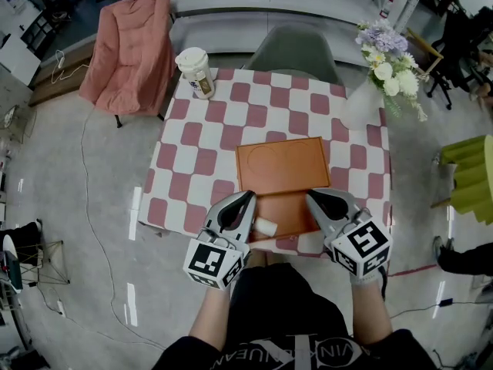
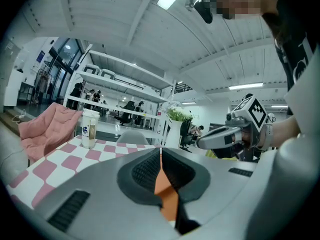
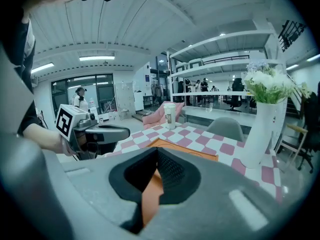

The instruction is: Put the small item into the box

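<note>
An orange box (image 1: 282,165) lies flat on the checkered table (image 1: 202,154), its near part (image 1: 285,213) between my two grippers. The left gripper (image 1: 248,198) sits at the box's near left edge with its jaws together on a thin orange edge (image 2: 166,190). On the near right edge the right gripper (image 1: 311,197) stands the same way, with an orange sheet (image 3: 149,196) pinched between its pads. A small white item (image 1: 265,226) lies at the box's near edge, next to the left gripper. I cannot tell whether it rests inside the box.
A lidded white cup (image 1: 196,72) stands at the table's far left corner. A white vase with flowers (image 1: 362,102) is at the far right corner. A grey chair (image 1: 296,52) stands behind the table, a pink chair (image 1: 131,48) to the left, and a green seat (image 1: 471,177) to the right.
</note>
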Demonstrator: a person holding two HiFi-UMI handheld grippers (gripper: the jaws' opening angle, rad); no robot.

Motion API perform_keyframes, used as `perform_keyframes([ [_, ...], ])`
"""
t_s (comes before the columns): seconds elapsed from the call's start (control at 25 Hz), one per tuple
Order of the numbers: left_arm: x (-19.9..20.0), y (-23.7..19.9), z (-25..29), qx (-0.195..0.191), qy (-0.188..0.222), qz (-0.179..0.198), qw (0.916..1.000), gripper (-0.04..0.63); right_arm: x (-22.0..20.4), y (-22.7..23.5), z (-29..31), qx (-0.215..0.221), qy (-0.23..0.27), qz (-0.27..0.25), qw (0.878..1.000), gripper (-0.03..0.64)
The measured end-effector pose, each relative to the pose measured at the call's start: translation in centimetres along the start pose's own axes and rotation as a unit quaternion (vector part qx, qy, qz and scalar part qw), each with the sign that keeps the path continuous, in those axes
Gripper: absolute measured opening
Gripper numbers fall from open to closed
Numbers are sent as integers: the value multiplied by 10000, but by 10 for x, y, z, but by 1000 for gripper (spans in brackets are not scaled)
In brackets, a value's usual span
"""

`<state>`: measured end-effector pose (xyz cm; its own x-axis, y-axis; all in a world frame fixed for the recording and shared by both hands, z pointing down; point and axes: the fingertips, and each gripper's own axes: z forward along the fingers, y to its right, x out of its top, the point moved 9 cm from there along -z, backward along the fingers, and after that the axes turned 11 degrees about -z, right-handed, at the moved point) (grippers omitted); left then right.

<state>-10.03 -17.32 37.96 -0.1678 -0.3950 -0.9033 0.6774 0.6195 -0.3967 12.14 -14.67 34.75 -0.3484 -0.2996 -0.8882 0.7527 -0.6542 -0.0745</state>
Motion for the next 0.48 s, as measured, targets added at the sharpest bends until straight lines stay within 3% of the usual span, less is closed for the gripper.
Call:
perform_keyframes([
  [0.48,18,5,0,-26,89,54,9999,18,15,6,-18,-321,581,114,9977,6],
])
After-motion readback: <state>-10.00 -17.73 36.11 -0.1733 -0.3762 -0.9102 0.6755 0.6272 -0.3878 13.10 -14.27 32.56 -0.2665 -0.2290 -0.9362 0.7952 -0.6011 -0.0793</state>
